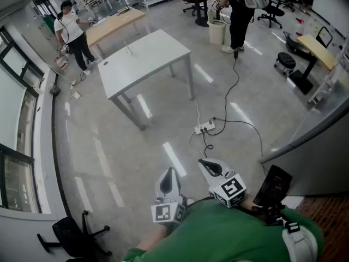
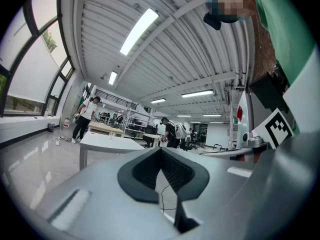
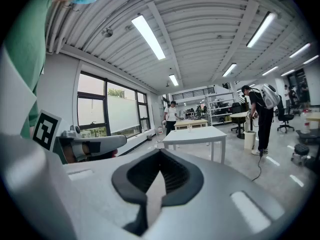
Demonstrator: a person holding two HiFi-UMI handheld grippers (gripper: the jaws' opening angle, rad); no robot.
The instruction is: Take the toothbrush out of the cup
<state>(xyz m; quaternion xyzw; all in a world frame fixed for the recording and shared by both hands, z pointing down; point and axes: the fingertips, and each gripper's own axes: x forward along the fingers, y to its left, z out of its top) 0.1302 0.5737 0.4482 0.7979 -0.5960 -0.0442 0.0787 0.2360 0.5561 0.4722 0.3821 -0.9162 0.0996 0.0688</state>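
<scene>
Grey polished floor [image 1: 109,146] lies open between us and one white rectangular table [image 1: 155,59] — its single small cup [image 1: 130,52] (thin toothbrush [image 1: 127,45] upright inside) stands by the far edge. Left gripper [image 1: 169,173] and right gripper [image 1: 205,161], well short of it, have jaws pressed together, nothing between.

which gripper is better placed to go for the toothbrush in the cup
Left, slightly: the left gripper and right gripper are both shut, empty and far from the table, but the cup stands off to the left.
</scene>
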